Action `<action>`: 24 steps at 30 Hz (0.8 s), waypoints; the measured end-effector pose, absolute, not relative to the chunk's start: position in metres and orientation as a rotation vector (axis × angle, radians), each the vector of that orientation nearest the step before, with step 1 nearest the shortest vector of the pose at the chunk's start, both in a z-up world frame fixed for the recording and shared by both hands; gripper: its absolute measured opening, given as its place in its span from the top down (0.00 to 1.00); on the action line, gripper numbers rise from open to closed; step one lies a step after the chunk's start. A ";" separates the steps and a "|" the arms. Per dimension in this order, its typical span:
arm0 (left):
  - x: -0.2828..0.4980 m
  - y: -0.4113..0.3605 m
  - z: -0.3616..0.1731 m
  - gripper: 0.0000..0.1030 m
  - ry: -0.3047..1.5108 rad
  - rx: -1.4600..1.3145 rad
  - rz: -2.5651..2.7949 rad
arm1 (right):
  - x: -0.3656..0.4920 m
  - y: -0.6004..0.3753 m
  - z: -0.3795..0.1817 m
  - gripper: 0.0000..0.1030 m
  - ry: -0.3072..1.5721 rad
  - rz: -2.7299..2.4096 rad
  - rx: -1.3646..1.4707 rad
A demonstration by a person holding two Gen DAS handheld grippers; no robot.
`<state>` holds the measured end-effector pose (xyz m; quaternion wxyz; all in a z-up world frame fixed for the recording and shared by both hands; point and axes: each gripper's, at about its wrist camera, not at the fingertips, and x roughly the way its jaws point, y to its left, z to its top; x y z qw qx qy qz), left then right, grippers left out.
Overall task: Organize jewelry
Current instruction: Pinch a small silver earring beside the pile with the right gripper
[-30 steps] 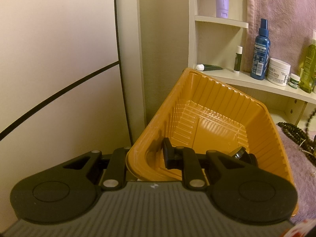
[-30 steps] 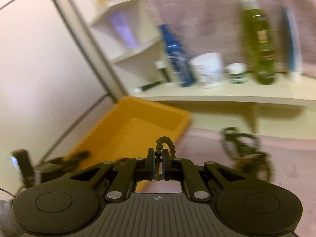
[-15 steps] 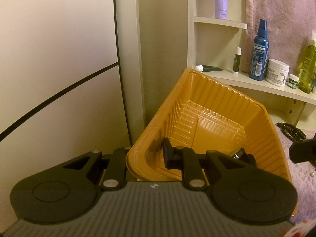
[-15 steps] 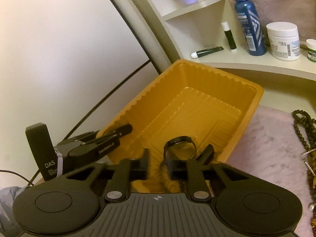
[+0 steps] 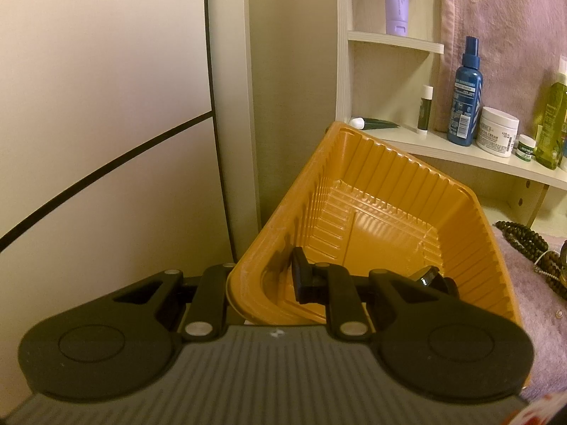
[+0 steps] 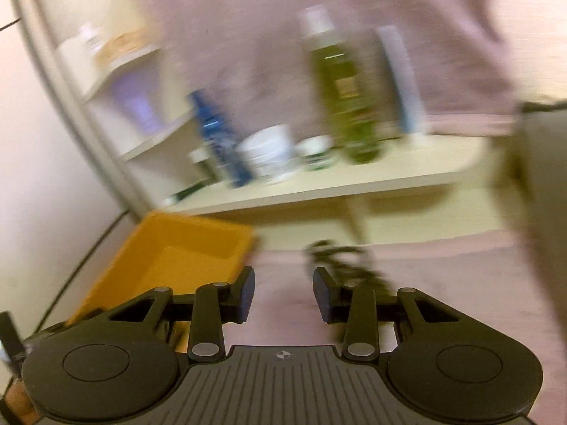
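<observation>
An orange ribbed plastic tray [image 5: 382, 219] is held tilted by my left gripper [image 5: 262, 283], which is shut on the tray's near rim, one finger inside and one outside. A black ring-like piece [image 5: 425, 276] lies in the tray's near right corner. Dark beaded necklaces [image 5: 524, 237] lie on the pink cloth right of the tray. In the blurred right wrist view my right gripper [image 6: 283, 292] is open and empty above the pink cloth, between the tray [image 6: 177, 251] and the bead pile [image 6: 340, 258].
A cream shelf [image 5: 460, 152] behind the tray carries a blue spray bottle [image 5: 466, 95], a white cream jar [image 5: 498, 131], a green bottle [image 5: 553, 124] and small tubes. A pink towel [image 5: 503, 17] hangs behind. A pale wall panel [image 5: 106, 106] is on the left.
My right gripper held a beaded bracelet, came over the tray, opened and let it go, then swung back right toward the bead pile. The left gripper kept holding the tray still.
</observation>
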<state>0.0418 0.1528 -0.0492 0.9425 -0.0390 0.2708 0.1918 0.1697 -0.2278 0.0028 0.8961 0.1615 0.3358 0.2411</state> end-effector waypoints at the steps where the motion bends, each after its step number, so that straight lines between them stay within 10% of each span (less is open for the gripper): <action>1: 0.042 0.153 -0.049 0.84 0.553 -0.079 0.392 | 0.169 -0.238 0.003 0.63 0.697 0.470 0.332; 24: 0.043 0.154 -0.051 0.84 0.556 -0.074 0.390 | 0.157 -0.182 -0.065 0.63 0.900 0.531 0.049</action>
